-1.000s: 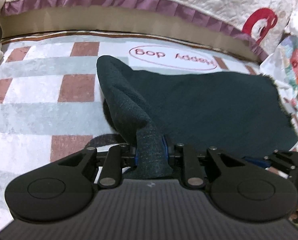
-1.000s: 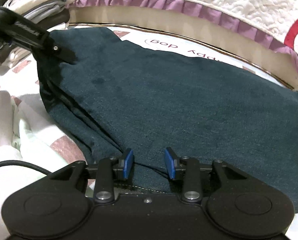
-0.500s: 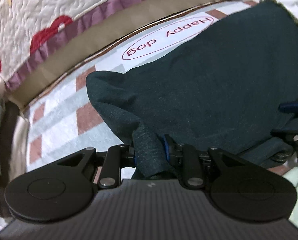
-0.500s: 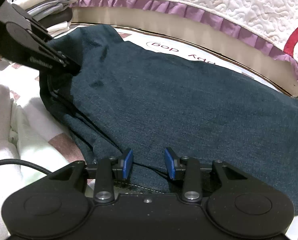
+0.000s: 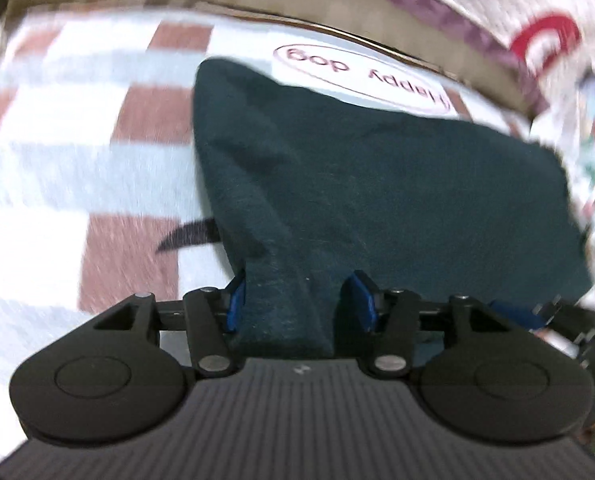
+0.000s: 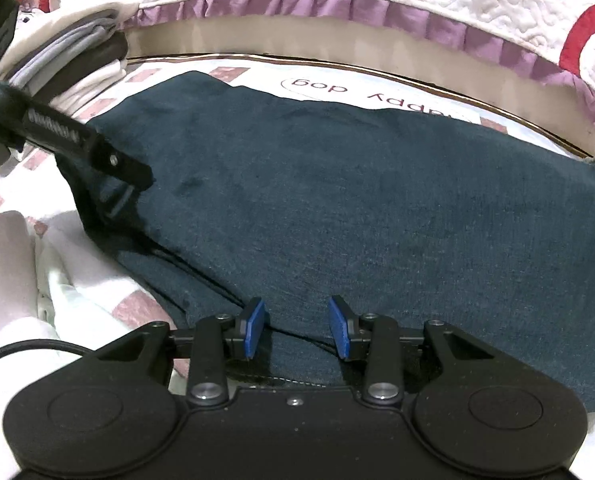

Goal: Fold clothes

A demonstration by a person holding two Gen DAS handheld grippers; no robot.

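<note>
The checked sheet of white, grey and brick-red squares (image 5: 109,184) covers the bed under me, with a red oval that reads "Happy dog" (image 5: 363,74) printed near its far edge. Behind it rises a white quilted cover with a purple frill (image 6: 337,4). The dark blue-green denim garment (image 6: 377,200) lies spread flat across the middle of the sheet, its frayed edge on the right in the right wrist view. A stack of folded grey and white clothes (image 6: 73,52) sits at the far left corner, just beyond the garment.

My left tongs (image 5: 299,300) are opening; a raised fold of the denim stands between the blue pads, the right pad clear of it. My right tongs (image 6: 297,328) are spread over the garment's near edge, with cloth lying between the pads and not pinched. A black cable (image 6: 21,350) curls beside them.
</note>
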